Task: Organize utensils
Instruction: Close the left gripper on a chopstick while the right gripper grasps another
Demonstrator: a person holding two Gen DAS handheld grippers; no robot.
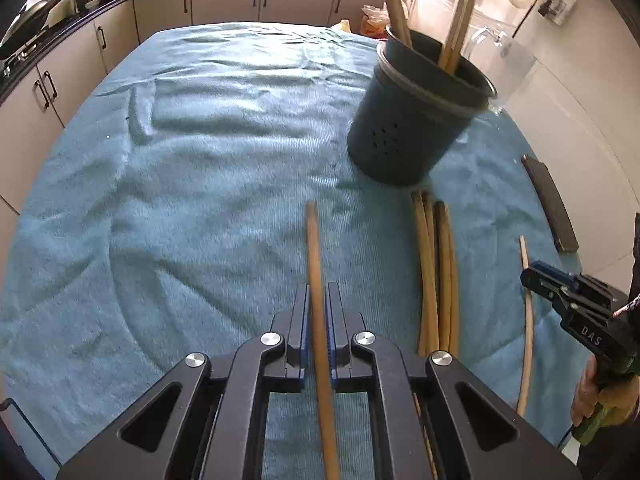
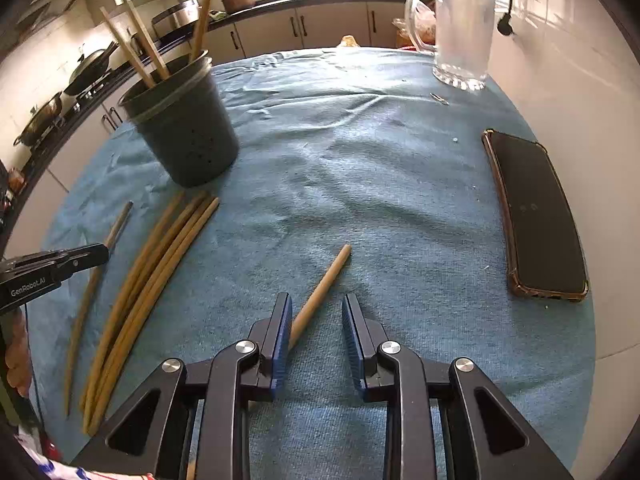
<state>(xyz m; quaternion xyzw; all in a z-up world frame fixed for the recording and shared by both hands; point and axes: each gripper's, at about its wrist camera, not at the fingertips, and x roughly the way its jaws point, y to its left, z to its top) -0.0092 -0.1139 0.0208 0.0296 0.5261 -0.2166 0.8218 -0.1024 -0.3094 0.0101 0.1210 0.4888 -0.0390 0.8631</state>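
1. My left tool (image 1: 318, 300) is pressed together on a single wooden chopstick (image 1: 316, 264); the stick runs straight out ahead between the blue pads, its far end free over the blue towel (image 1: 180, 200) that covers the desk.
2. My right tool (image 2: 316, 320) stands spread. A second loose chopstick (image 2: 326, 278) lies slantwise in the gap, against or just beside the left-hand pad; I cannot tell which, and the other pad is clear of it, so nothing is pinched there.
3. The dark utensil holder (image 1: 412, 120) stands ahead and to the right of my left tool, with several chopsticks already upright in it. A bundle of chopsticks (image 1: 436, 280) lies on the towel between my two tools, its far ends near the holder's base.
4. I judge the step in hand as the pick-up: one stick gripped, not yet carried to the holder.
5. Next, as I see it, the left tool must lift, tip the stick upright and bring its end over the holder's rim without knocking the sticks inside.
6. A phone (image 2: 536, 216) and a glass mug (image 2: 460, 28) sit ahead and right of my right tool, out of the way.
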